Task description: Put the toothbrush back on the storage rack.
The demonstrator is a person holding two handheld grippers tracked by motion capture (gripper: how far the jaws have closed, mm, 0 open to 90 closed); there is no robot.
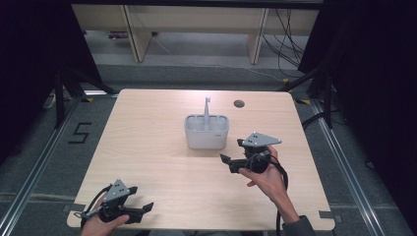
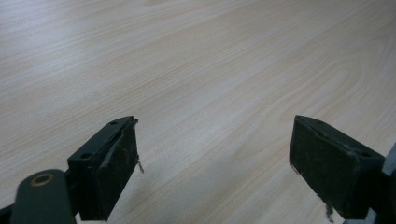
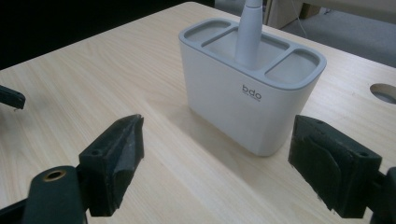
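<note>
A white holder (image 1: 206,132) with a grey rim and three compartments stands upright near the middle of the table. A white stick-like handle (image 1: 207,110) rises from its middle compartment. My right gripper (image 1: 227,164) hovers just right of and nearer than the holder, jaws open and pointing left. In the right gripper view the holder (image 3: 247,102) and handle (image 3: 247,32) stand a short way beyond the open gripper (image 3: 217,140), nothing between the pads. My left gripper (image 1: 141,198) rests at the table's near left corner, open over bare wood (image 2: 215,140).
The pale wooden table (image 1: 147,147) has a round cable hole (image 1: 239,103) at the back right of the holder. A tip of the left gripper (image 3: 11,99) pokes in at the left edge of the right gripper view. Dark floor and furniture legs surround the table.
</note>
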